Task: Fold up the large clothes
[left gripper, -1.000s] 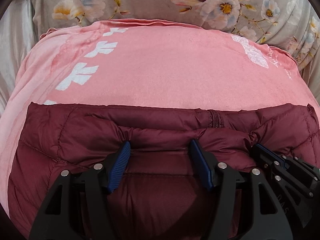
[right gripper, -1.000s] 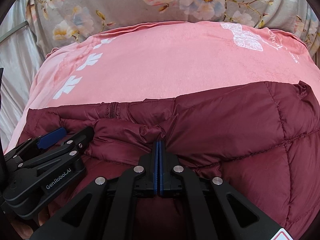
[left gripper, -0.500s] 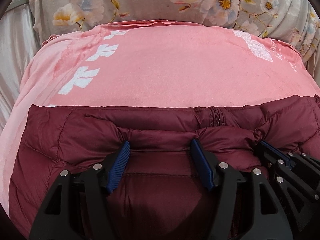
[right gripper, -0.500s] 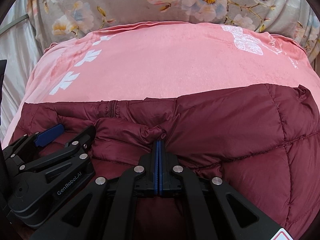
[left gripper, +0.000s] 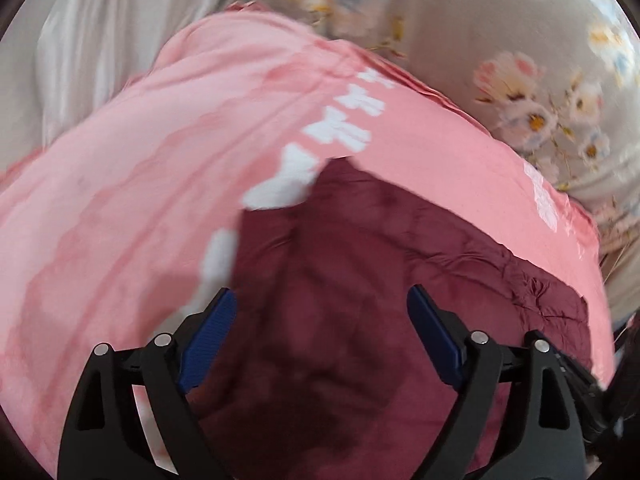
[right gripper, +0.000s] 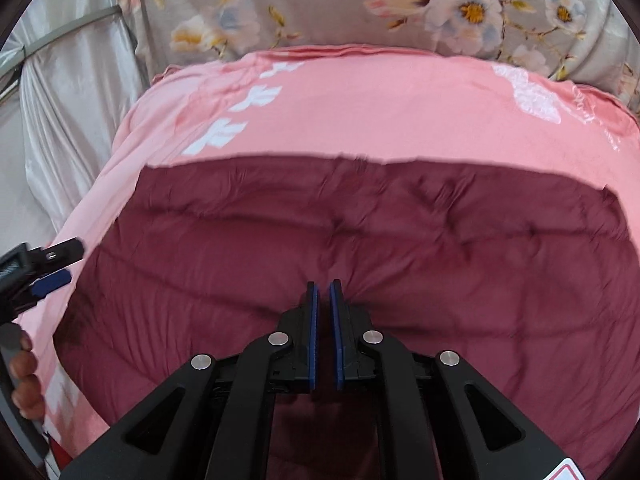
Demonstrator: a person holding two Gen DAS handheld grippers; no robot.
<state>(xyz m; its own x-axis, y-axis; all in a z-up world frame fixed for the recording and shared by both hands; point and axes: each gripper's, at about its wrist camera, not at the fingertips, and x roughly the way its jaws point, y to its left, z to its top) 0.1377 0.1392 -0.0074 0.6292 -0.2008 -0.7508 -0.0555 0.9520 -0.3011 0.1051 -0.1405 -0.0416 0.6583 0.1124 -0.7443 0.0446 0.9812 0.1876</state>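
Now the right gripper, nearly closed, is hovering over the quilted maroon puffer jacket. The left gripper is gaping wide, holding nothing. Smoothing evenly should help.

One maroon quilted puffer jacket fills the middle of the frame, the only garment here. One pink blanket lies under it, with three white leaf prints in a row at its upper left and one white lacy print at its upper right. One grey floral sheet runs along the top. One silvery satin cloth hangs at the left. Two grippers: the right gripper at bottom centre, the left gripper at the bottom of its own view.
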